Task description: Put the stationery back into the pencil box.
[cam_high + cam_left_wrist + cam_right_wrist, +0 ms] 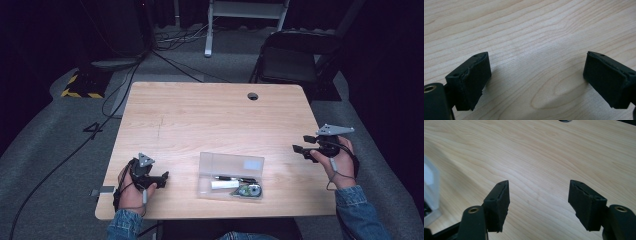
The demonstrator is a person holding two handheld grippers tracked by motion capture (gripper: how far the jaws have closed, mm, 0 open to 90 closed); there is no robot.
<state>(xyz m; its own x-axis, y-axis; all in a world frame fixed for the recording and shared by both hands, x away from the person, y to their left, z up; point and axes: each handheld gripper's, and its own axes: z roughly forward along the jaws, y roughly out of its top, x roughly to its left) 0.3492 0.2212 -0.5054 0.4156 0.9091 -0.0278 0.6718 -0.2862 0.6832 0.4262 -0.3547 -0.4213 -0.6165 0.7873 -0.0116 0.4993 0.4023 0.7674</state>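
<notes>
Nearest the person, at the counter's front edge, a clear plastic box lies open between the two hands, its lid folded back flat toward the far side. Inside the tray sit a black pen, a white tube and a small round tape-like thing; what that last one is exactly I cannot tell. The left gripper rests low at the front left corner, near the box but apart from it, held in the left hand. Its jaws stand wide apart with bare wood between them, as the left gripper view shows. The right gripper is held at the right edge, a little farther back and well apart from the box, in the right hand. Its jaws are also spread with nothing between them, and the box wall shows at the left of that view. Farther off, a round hole sits near the counter's back edge. Beyond that stands a dark folding chair on the grey floor.
</notes>
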